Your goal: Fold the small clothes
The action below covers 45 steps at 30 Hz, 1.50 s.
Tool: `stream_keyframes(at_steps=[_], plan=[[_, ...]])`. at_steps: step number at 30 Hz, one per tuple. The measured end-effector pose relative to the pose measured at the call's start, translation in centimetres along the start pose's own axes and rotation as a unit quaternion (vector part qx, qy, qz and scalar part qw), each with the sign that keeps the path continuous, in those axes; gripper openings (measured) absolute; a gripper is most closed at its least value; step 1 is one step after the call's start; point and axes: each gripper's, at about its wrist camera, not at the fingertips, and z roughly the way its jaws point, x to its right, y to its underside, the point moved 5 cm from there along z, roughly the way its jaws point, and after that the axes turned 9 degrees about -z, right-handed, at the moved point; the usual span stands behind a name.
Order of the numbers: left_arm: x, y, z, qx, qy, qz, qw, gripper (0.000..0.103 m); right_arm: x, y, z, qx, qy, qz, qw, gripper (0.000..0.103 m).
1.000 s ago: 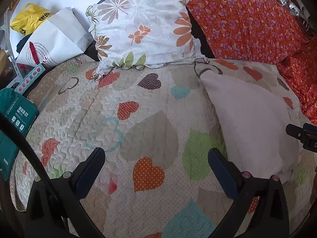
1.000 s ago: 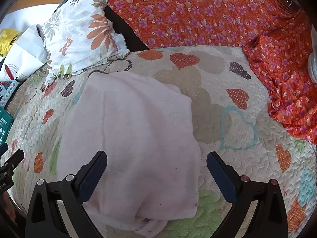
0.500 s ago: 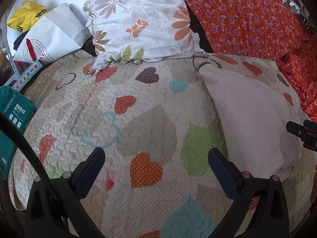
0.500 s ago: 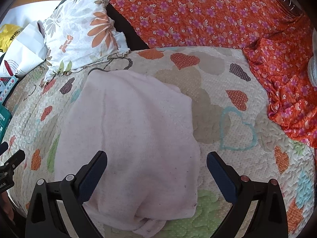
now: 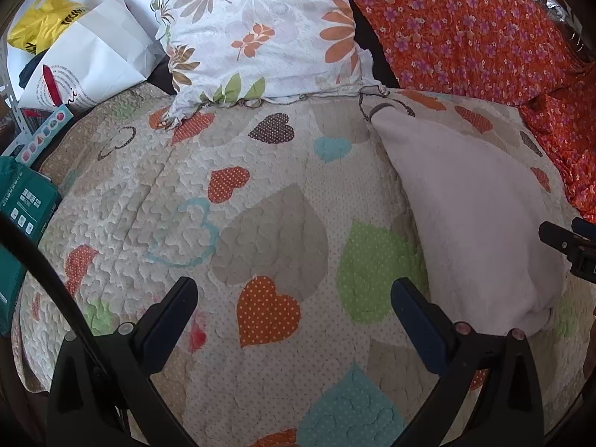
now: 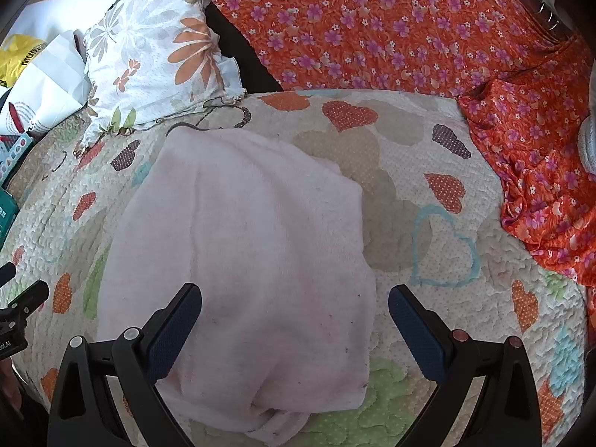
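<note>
A pale pink folded garment (image 6: 253,257) lies flat on the heart-patterned quilt (image 6: 439,171). In the left wrist view the garment (image 5: 469,216) lies at the right of the quilt (image 5: 231,193). My right gripper (image 6: 294,316) is open and empty, hovering over the garment's near part. My left gripper (image 5: 294,313) is open and empty over bare quilt, to the left of the garment. The right gripper's tip (image 5: 566,242) shows at the right edge of the left wrist view.
A flowered white pillow (image 5: 268,29) and an orange flowered cloth (image 6: 409,26) lie at the back. A white paper bag (image 5: 89,67), a yellow bag (image 5: 41,29) and a green box (image 5: 18,201) sit at the left.
Both grippers have drawn back slightly, so the scene has shifted a little down in the views. The garment has not moved and both grippers stay open.
</note>
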Motion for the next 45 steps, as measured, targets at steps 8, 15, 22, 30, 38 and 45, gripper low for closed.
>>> stream_keyframes(at_steps=[8,15,22,30,38,45], plan=[[0.5,0.4,0.8,-0.02,0.006,0.003,0.9998,0.103,0.3,0.6,3.6,-0.05,0.004,0.003,0.999,0.1],[0.7,0.4,0.5,-0.019,0.009,0.006,0.9998,0.103,1.0,-0.1,1.8,-0.013,0.012,0.02,1.0,0.093],[0.6,0.3,0.4,-0.021,0.01,0.004,0.9997,0.103,-3.1,-1.1,0.4,0.027,-0.024,-0.038,0.999,0.092],[0.4,0.4,0.4,-0.025,0.014,0.002,0.9996,0.103,-6.2,0.9,2.0,-0.023,-0.024,-0.11,0.993,0.092],[0.9,0.1,0.4,-0.031,0.026,0.001,0.9992,0.103,-2.7,-3.5,1.0,0.026,-0.011,-0.045,0.999,0.092],[1.3,-0.2,0.1,-0.037,0.043,0.001,0.9984,0.103,-0.1,-5.8,6.7,-0.028,0.022,-0.034,0.999,0.09]])
